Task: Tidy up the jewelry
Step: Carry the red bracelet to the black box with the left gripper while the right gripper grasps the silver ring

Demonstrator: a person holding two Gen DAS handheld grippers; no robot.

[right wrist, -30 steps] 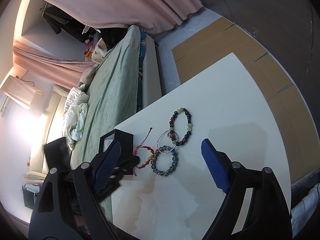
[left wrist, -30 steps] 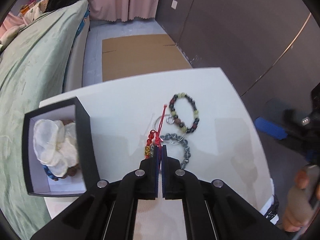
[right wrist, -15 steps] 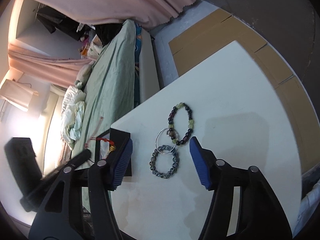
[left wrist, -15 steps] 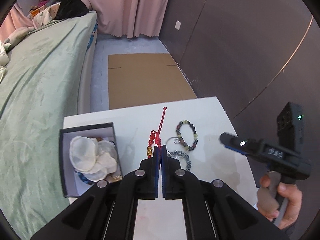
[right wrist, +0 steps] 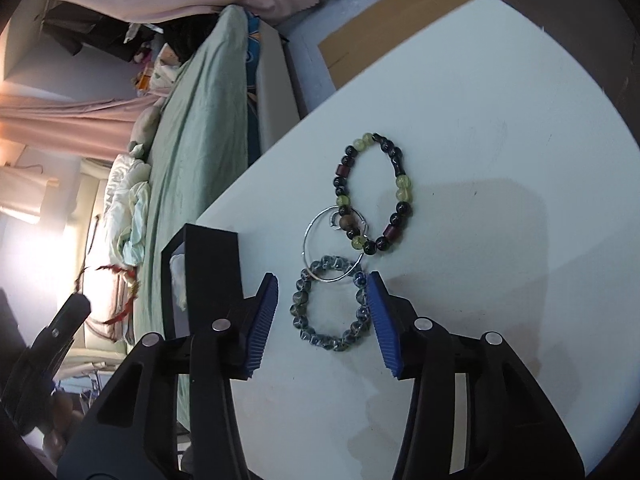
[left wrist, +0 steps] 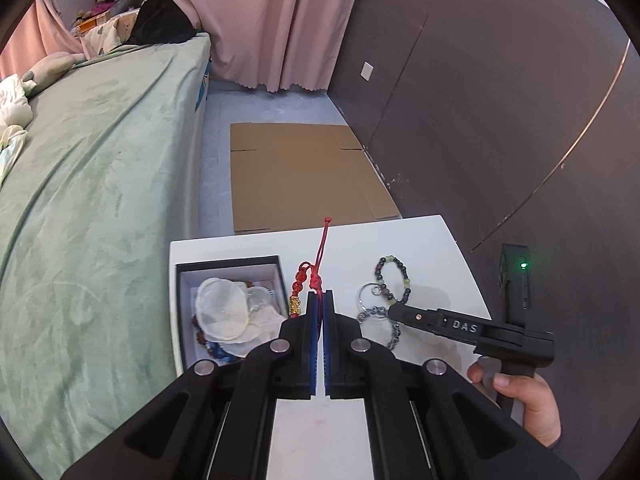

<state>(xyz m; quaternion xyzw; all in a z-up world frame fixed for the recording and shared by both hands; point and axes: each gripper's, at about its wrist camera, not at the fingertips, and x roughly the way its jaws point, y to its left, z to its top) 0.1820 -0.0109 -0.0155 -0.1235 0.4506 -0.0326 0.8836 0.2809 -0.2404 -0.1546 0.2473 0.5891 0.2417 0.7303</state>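
Nearest, the right gripper (right wrist: 322, 316) straddles the grey-blue marbled bead bracelet (right wrist: 330, 306) lying on the white table (right wrist: 500, 120); its jaws are closing, the blue pads (right wrist: 262, 322) not yet pressing the beads. I judge it best to centre on the loop and avoid snagging the thin silver wire ring (right wrist: 332, 246) overlapping it at twelve o'clock. Farther off, the left gripper (left wrist: 320, 300) is clenched on the red knotted cord bracelet (left wrist: 306, 280), held aloft beside the open black jewelry box (left wrist: 180, 276) at its nine o'clock.
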